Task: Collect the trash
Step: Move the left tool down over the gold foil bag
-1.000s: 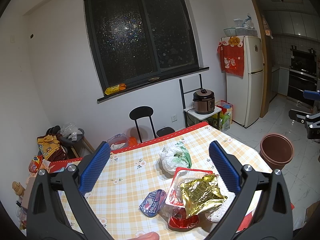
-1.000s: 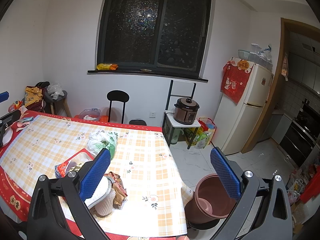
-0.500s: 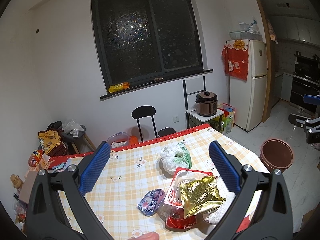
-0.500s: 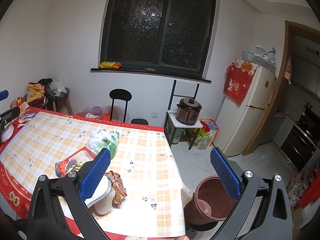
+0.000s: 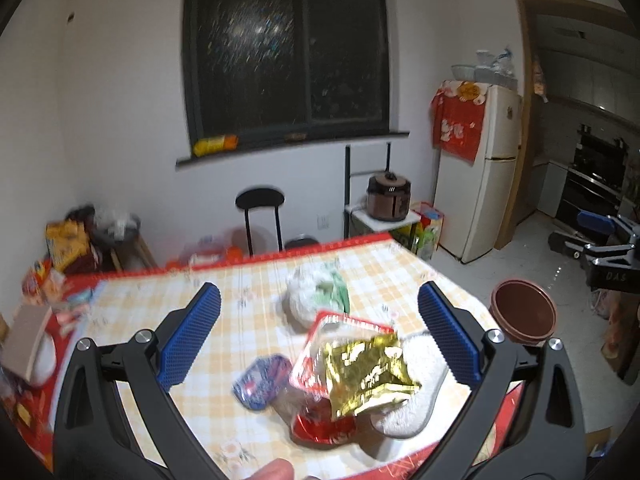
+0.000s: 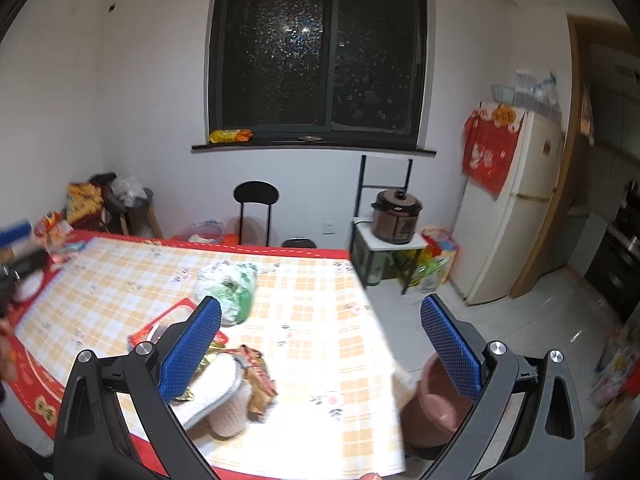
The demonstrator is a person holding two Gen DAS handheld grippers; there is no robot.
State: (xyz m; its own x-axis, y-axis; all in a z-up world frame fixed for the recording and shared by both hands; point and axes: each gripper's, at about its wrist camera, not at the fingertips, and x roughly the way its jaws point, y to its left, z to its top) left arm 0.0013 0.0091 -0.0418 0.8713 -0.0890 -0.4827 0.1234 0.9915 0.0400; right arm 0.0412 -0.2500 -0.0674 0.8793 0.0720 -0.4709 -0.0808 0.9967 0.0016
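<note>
My left gripper point(image 5: 319, 338) hangs above the checked tablecloth point(image 5: 248, 320), jaws spread wide and holding nothing. Between my blue pads and just below them lies the trash heap: a crumpled gold foil wrapper point(image 5: 366, 372) on top of a red-rimmed tray point(image 5: 340, 332), a blue-and-white packet point(image 5: 262, 376) just to its left, a red lid point(image 5: 322, 430) at the near edge (blurred, so I can't tell more). Beyond them sits a knotted white-and-green plastic bag point(image 5: 316, 296). The brown bin point(image 5: 523, 312) stands on the floor off to my right, past the table's corner.

My right gripper point(image 6: 320, 338) is likewise wide open and empty, with the same bin point(image 6: 434, 400) low beside my right finger and the brown snack wrapper point(image 6: 258, 380) near my left one.
</note>
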